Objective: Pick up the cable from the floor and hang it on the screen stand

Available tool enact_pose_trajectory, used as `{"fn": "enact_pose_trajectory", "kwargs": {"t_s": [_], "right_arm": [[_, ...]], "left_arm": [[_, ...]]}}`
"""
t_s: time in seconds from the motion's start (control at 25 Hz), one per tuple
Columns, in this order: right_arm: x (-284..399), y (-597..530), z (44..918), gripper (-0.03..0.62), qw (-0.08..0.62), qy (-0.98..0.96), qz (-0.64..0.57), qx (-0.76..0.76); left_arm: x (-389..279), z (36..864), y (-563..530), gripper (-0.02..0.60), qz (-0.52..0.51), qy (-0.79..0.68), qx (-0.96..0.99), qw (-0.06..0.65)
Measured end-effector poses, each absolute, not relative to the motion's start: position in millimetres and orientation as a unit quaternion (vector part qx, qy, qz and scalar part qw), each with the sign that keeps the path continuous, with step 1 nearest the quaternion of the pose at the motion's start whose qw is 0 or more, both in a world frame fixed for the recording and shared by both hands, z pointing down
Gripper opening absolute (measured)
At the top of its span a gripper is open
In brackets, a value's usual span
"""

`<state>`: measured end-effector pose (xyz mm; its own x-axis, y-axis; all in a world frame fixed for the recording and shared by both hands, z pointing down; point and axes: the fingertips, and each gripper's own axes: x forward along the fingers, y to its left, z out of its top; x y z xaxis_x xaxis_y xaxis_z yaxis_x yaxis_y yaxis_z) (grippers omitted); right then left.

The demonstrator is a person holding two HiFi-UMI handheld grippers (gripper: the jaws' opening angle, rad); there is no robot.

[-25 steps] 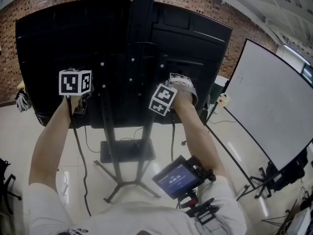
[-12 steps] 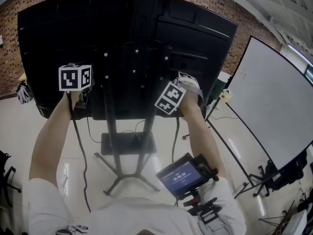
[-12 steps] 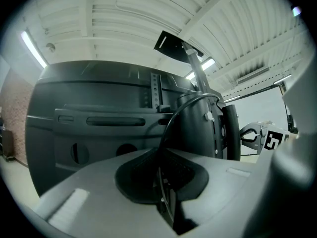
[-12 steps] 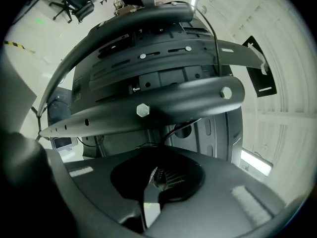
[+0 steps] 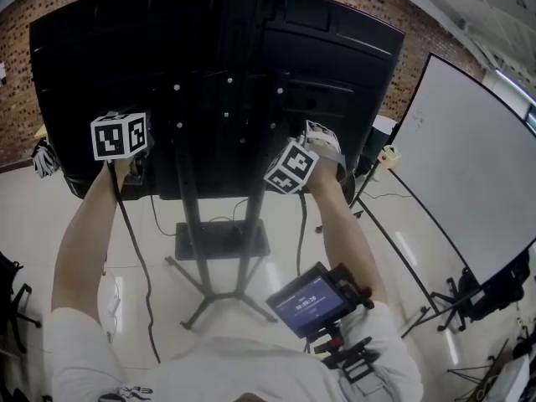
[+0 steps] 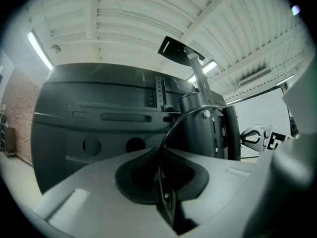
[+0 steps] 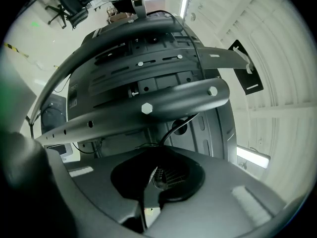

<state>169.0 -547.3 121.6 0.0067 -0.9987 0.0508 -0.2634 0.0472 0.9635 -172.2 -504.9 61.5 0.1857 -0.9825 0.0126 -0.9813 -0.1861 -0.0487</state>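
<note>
A thin black cable [image 5: 134,249] hangs from my left gripper [image 5: 134,162] down to the floor. Another stretch of the cable [image 5: 297,224] drops below my right gripper [image 5: 322,145]. Both grippers are raised against the back of the big black screen [image 5: 109,65] on its stand [image 5: 188,224]. In the left gripper view the gripper [image 6: 161,182] is shut on the cable [image 6: 173,128], which arcs up and right to the stand's post [image 6: 200,108]. In the right gripper view the gripper [image 7: 151,180] is shut on the cable [image 7: 173,128], which runs up behind a metal bracket [image 7: 148,108].
A whiteboard [image 5: 469,182] on a tripod stands close at the right. The stand's legs and base plate [image 5: 222,241] spread over the pale floor below my arms. A small device with a lit display [image 5: 310,300] sits at the person's chest. A brick wall [image 5: 17,82] lies behind the screen.
Both grippers stay at the screen's back, shut on the cable. The left one has drifted slightly left and the right one slightly right.
</note>
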Motion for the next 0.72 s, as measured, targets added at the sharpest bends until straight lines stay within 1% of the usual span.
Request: {"fn": "enact_pose_trajectory", "kwargs": {"t_s": [0.2,0.28,0.48,0.72], "right_arm": [[166.6,-544.8,120.4,0.032,0.387,-0.592,-0.395,0.586],[164.0,-544.9,121.4,0.031,0.348,-0.618,-0.370,0.600],[159.8,-542.9,127.5,0.032,0.240,-0.698,-0.264,0.621],[156.5,-539.0,127.9,0.032,0.186,-0.718,-0.233,0.629]], "left_arm": [[-166.9,67.4,-500.7,0.021,-0.011,0.617,-0.787,0.016],[-162.4,74.4,-497.6,0.021,-0.001,0.603,-0.798,0.010],[-152.0,96.3,-490.8,0.021,0.005,0.578,-0.816,-0.006],[-142.7,132.0,-485.3,0.023,-0.011,0.549,-0.835,-0.024]]}}
